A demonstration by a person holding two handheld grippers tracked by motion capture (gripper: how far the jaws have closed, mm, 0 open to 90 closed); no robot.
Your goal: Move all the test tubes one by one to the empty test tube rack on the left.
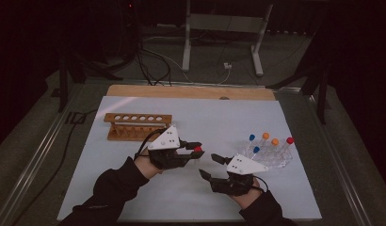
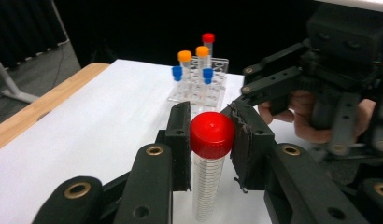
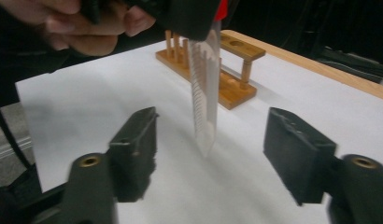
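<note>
The left gripper (image 2: 212,140) has its fingers clamped on the red cap of a clear graduated tube (image 2: 209,184), which hangs upright above the white table (image 1: 134,188), near the middle of it. At about 4 o'clock from it in the high view, the right gripper (image 1: 213,165) holds its fingers wide apart, gripping nothing; in the right gripper view the tube's pointed tip (image 3: 204,140) hangs between and beyond them. A wooden rack (image 1: 137,125) stands at 10 o'clock from the tube, and a clear rack (image 1: 271,157) of capped tubes at 3 o'clock.
</note>
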